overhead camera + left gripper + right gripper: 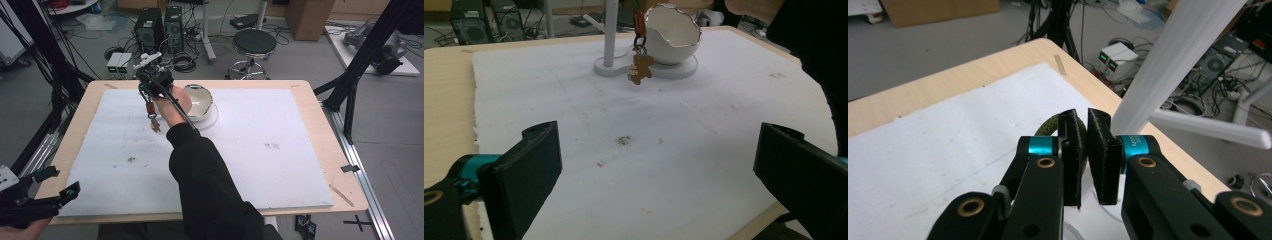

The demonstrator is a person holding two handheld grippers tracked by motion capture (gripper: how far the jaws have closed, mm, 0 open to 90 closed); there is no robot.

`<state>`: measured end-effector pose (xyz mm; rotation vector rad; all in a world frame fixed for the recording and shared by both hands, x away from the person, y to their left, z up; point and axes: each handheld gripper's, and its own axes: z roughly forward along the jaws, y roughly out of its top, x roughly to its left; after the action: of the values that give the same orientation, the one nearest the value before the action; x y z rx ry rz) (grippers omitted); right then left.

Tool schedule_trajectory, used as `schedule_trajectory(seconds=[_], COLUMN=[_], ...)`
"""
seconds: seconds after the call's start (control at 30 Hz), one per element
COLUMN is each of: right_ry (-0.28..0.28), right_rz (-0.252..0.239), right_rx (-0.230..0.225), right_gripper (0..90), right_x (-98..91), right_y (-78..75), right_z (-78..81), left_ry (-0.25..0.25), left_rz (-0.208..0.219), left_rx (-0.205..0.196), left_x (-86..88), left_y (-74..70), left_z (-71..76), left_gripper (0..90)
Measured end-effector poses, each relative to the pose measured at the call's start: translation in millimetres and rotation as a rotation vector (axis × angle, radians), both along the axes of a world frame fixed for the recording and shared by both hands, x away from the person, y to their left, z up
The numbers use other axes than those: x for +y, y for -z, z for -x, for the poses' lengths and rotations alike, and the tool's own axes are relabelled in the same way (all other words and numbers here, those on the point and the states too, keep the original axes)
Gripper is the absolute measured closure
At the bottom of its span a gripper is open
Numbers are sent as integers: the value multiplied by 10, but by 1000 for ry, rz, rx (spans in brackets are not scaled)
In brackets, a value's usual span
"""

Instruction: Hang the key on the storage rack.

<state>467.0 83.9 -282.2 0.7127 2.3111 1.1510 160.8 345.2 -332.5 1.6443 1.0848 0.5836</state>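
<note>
Fingers of the right gripper are pinching a keychain strap, dangling a gingerbread charm above the table beside a white bowl; the left gripper is waiting spread wide at the near left

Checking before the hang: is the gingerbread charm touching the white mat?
Apart. The left gripper view shows the gingerbread charm dangling by its strap, with bare white mat visible below its feet, in front of the stand's base.
</note>
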Motion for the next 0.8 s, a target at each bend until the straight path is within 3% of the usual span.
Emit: schedule_trajectory(seconds=[0.23, 0.5, 0.53, 0.67, 0.8], right_ry=[13, 10, 6, -13, -28], right_rz=[39, 3, -29, -31, -110], right_rx=[13, 35, 49, 44, 34], right_gripper=[850, 801, 697, 526, 283], right_x=[24, -38, -70, -117, -205], right_y=[83, 77, 65, 39, -32], right_z=[-66, -91, -95, -80, -56], left_ry=[2, -9, -11, -10, -6], left_rz=[-4, -5, -6, -8, -7], left_rx=[1, -3, -3, -2, -5], left_x=[-2, 18, 13, 16, 14], left_y=[-5, -2, -4, -1, -11], left_z=[15, 23, 25, 20, -6], left_gripper=[58, 58, 58, 58, 58])
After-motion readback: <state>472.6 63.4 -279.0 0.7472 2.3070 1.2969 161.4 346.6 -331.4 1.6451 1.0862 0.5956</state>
